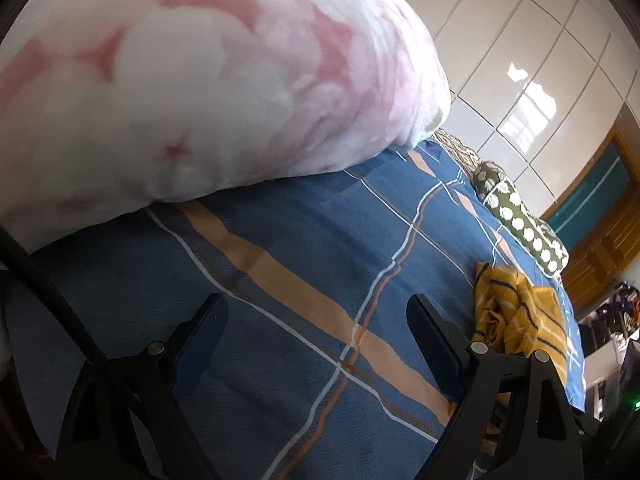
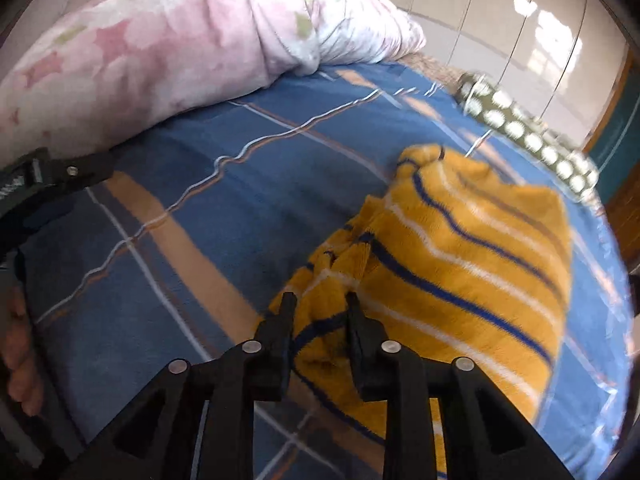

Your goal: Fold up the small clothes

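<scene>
A small yellow garment with blue and white stripes [image 2: 460, 248] lies crumpled on the blue plaid bed sheet [image 2: 240, 168]. My right gripper [image 2: 320, 304] is shut on a bunched edge of this garment at its near left side. In the left wrist view the same garment [image 1: 520, 316] lies at the right, beyond the right finger. My left gripper [image 1: 316, 308] is open and empty, low over the sheet [image 1: 300, 240], to the left of the garment.
A large pink floral quilt [image 1: 180, 80] is piled at the back left of the bed, also in the right wrist view [image 2: 180, 40]. A green polka-dot pillow [image 1: 520, 216] lies at the far right edge. White wardrobe doors [image 1: 540, 60] stand behind.
</scene>
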{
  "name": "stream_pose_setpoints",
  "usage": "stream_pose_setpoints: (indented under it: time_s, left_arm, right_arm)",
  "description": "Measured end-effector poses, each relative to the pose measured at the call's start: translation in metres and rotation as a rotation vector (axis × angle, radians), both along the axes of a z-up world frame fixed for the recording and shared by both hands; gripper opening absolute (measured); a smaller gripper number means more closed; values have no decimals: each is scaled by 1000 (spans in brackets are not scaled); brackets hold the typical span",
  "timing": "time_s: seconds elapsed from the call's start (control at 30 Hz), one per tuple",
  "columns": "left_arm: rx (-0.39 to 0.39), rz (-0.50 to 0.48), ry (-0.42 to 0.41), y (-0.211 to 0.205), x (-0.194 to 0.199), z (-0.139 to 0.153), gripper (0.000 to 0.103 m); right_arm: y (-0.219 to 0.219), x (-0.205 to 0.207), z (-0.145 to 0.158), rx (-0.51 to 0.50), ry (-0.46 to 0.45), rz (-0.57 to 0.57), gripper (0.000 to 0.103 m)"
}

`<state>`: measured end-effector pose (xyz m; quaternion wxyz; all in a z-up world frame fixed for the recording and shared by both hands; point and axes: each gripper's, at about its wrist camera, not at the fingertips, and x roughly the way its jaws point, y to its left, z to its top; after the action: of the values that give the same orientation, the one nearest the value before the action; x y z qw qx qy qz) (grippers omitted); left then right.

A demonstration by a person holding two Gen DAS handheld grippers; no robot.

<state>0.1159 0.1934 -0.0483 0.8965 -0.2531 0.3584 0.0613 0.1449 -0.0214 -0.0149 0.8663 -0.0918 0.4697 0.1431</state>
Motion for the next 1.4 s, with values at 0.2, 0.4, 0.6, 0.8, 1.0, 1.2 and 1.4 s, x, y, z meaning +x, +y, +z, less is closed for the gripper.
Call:
stream_pose_setpoints:
  time_s: [0.2, 0.4, 0.6, 0.8, 1.0, 1.2, 1.4]
  left_arm:
    - [67, -88, -23, -31, 4, 6, 90]
    - [80, -280, -104, -95, 13, 46, 90]
    - [116, -501, -50, -183, 74, 42, 90]
    - [20, -431, 109, -165, 122, -21, 92]
    - [-14, -435, 70, -142, 111, -11, 92]
    - [-172, -508, 111, -136, 114, -27, 92]
    - [-309, -632, 91, -166, 109, -21, 67]
  right_arm:
    - [-73, -33, 29, 384, 67, -40, 41]
    - [-175, -65, 47, 407, -36, -231, 42]
    - [-241, -51, 24, 530, -6, -422, 43]
    - [-259, -26, -1, 608, 30, -478, 67]
    - [-266, 26, -35, 841, 94, -470, 73]
    - [-251, 53, -49, 901, 141, -437, 66]
    - [-265, 36, -1, 939, 74, -357, 36]
